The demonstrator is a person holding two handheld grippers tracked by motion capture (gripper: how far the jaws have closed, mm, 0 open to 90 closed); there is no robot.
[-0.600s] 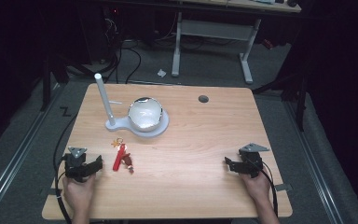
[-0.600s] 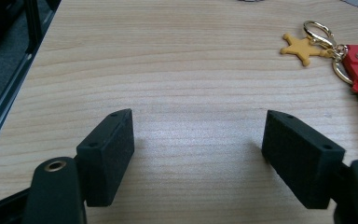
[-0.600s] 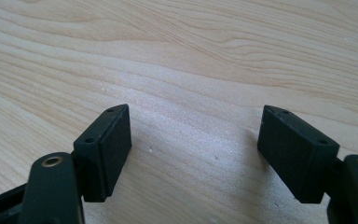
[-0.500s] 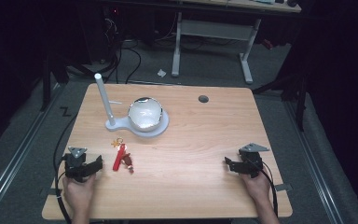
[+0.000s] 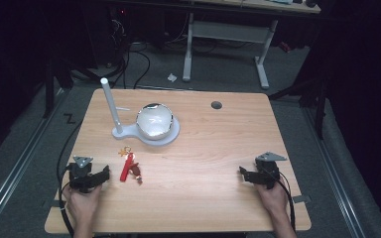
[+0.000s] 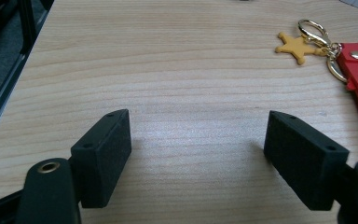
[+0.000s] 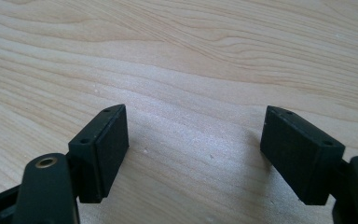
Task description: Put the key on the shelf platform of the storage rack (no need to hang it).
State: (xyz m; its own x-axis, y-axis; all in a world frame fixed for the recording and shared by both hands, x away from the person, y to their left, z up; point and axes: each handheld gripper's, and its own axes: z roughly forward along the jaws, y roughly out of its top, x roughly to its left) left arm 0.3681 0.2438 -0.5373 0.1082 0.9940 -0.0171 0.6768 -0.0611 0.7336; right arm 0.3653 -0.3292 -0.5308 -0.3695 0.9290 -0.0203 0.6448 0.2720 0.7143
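So the thing in play looks to be the red keychain (image 5: 128, 168), lying flat on the table (image 5: 198, 208) well short of the white stand (image 5: 151, 130), on the near-left side of it. A gold star charm (image 6: 297, 46) and a gold clasp (image 6: 313, 31) are seen at the keychain's far end, the end toward the stand; the red strap runs back from there toward the person's edge of the table. Its long axis is therefore laid roughly front-to-back, tilted a little.

The left gripper (image 5: 95, 177) is parked just beside the keychain, on the side away from the stand's mirror-like bowl (image 5: 154, 120), with its jaws spread apart and nothing caught between them. In the left gripper view the strap is seen off to the right of the right-hand pad (image 6: 303, 156), not between the jaws, so a sideways shift toward the strap is probably what a grab would need first.

The right gripper (image 5: 248, 176) is held well apart from the keychain, far across the table from the stand, its jaws likewise apart over bare wood (image 7: 196, 84). The left hand (image 5: 83, 203) is clearly the nearer one.

No brand, label or readable writing can be made out anywhere.
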